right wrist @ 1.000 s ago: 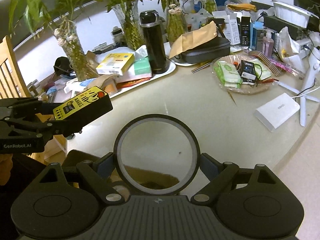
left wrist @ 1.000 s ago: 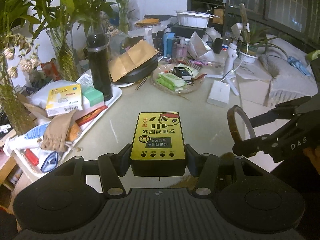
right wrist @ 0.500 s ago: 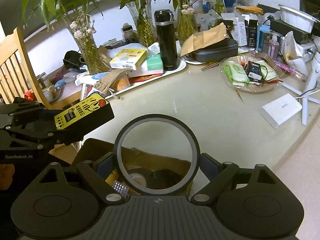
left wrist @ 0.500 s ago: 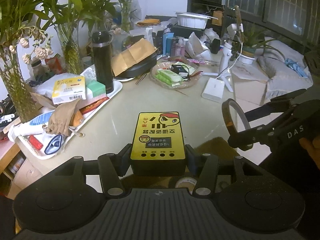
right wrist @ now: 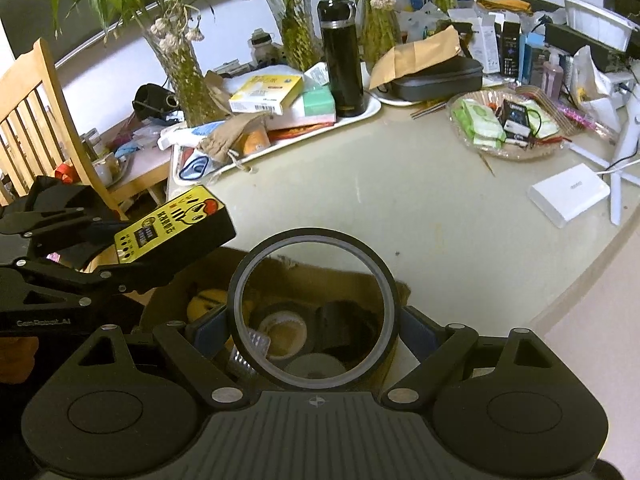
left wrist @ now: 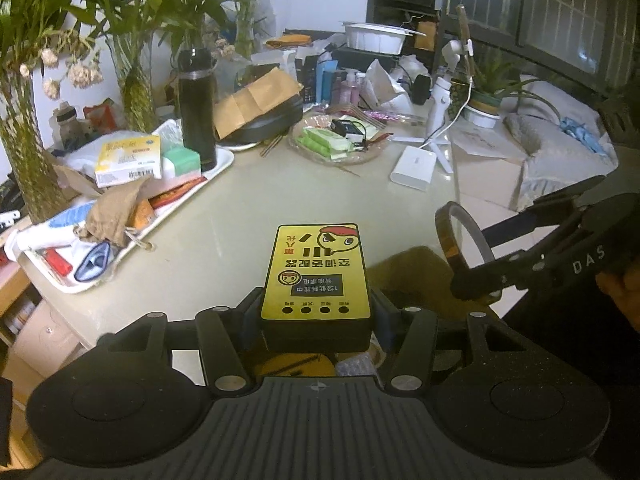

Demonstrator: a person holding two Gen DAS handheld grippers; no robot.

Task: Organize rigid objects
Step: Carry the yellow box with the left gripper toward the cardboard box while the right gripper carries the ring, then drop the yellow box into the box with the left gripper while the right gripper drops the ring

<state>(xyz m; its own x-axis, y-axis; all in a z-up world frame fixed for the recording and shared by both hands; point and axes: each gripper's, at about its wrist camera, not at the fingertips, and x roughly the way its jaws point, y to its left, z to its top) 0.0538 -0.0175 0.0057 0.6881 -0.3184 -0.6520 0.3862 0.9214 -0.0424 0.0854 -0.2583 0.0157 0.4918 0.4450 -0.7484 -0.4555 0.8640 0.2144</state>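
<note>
Cardboard box (right wrist: 320, 280) holds tape rolls (right wrist: 282, 330); left fingers (left wrist: 378, 316) clamp black-yellow box (left wrist: 316, 276), right fingers (right wrist: 412, 324) tape ring (right wrist: 314, 308).

A black flask (right wrist: 341, 56) is standing upright at twelve o'clock. Bamboo stalks (right wrist: 298, 32) are rising at eleven, and a wooden chair (right wrist: 38, 120) is sitting at nine.

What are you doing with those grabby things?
I'm tidying up. The left tongs are clamped on a black box with a yellow label. The right tongs grip a thin roll of tape. Both hang over an open cardboard box at the table edge, which already holds other rolls.
</note>
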